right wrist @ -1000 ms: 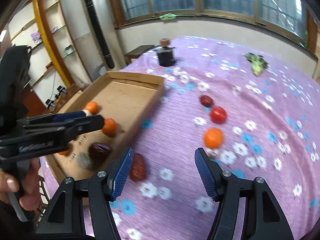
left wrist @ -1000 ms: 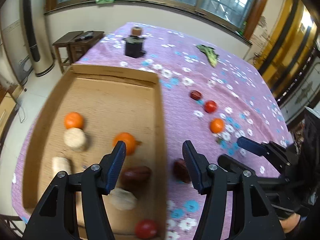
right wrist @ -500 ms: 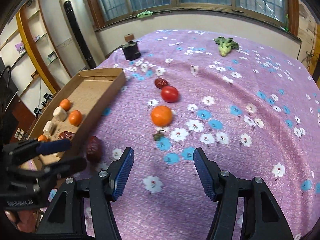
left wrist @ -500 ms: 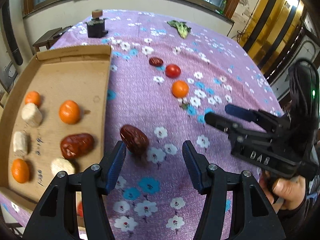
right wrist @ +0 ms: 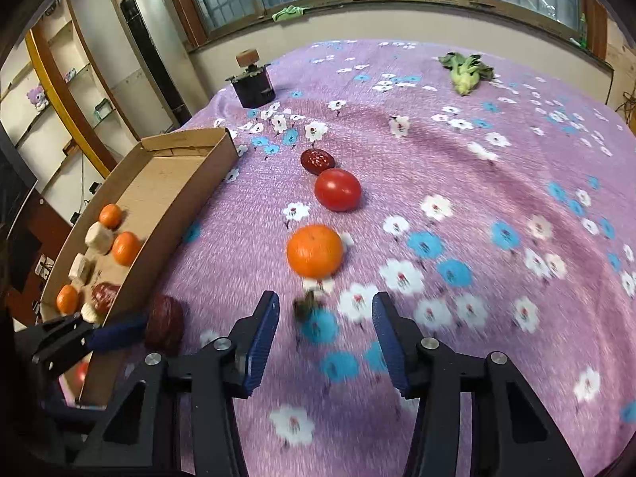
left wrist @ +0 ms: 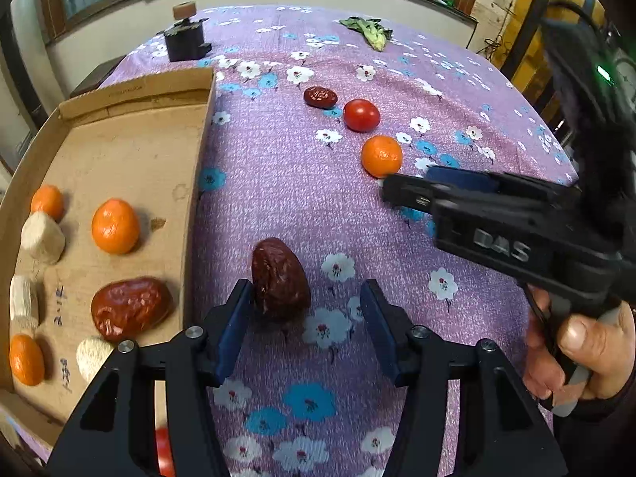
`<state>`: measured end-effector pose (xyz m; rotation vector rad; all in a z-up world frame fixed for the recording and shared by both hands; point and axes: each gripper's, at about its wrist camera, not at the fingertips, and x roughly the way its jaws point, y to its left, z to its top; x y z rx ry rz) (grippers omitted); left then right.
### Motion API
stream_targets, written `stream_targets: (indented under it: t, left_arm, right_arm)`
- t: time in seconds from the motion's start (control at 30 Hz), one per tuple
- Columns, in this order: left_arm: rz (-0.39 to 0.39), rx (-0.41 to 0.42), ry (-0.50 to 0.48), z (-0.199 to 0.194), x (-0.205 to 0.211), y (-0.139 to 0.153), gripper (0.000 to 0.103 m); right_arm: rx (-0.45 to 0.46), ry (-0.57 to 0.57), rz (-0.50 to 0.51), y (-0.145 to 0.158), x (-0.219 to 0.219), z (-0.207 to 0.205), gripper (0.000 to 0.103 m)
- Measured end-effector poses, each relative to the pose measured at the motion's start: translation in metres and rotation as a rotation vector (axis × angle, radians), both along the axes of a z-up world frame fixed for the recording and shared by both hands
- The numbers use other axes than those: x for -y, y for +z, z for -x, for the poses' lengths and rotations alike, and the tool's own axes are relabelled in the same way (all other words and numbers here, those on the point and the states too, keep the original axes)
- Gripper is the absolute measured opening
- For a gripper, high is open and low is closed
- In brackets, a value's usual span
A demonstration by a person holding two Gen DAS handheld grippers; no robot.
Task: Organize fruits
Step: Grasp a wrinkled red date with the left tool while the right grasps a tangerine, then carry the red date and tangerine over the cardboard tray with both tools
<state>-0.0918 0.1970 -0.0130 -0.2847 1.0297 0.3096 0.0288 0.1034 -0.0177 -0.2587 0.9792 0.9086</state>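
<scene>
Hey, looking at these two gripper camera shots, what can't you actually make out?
- Left wrist view: a red fruit near the bottom edge, mostly hidden behind the left gripper; its kind is unclear.
- Right wrist view: a small dark scrap ahead of the right gripper, too blurred to identify.
- Left wrist view: handwriting on the cardboard tray floor, too small to read.
</scene>
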Motion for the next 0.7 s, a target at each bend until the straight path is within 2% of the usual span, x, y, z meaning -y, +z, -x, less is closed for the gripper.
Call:
stream_targets:
  t: [0.03,0.13,0.17,0.2,0.23,0.37,0.7]
  left_arm:
    - [-0.009,0.001,-0.001,-0.001,0.0,0.0,0.047]
    - [-0.025,0.004,-0.014,-0.005,-0.002,-0.003,0.026]
    - [-0.041,0.005,-0.012,-0.005,-0.002,-0.003,0.024]
    - [-0.041,0.01,-0.017,-0.005,-0.002,-0.004,0.024]
    - [-0.035,0.018,-0.023,-0.003,-0.003,-0.003,0.024]
    - [0.019,0.048,-0.03,0.005,-0.008,0.001,0.024]
    - [-0.003,0.101,-0.036,0.019,-0.002,0.025,0.024]
  right_arm:
    - [0.002,0.002,0.002,-0.001,-0.004,-0.002,0.05]
    - [0.017,0.004,0.014,-0.006,-0.02,-0.008,0.05]
    - [0.033,0.004,0.02,-0.006,-0.024,-0.008,0.045]
    - [0.051,0.003,0.037,-0.006,-0.028,-0.008,0.034]
    - [0.06,0.006,0.047,-0.006,-0.03,-0.007,0.033]
    - [0.056,0.016,0.045,-0.003,-0.026,0.0,0.032]
    - [0.043,0.011,-0.012,0.017,0.006,0.027,0.032]
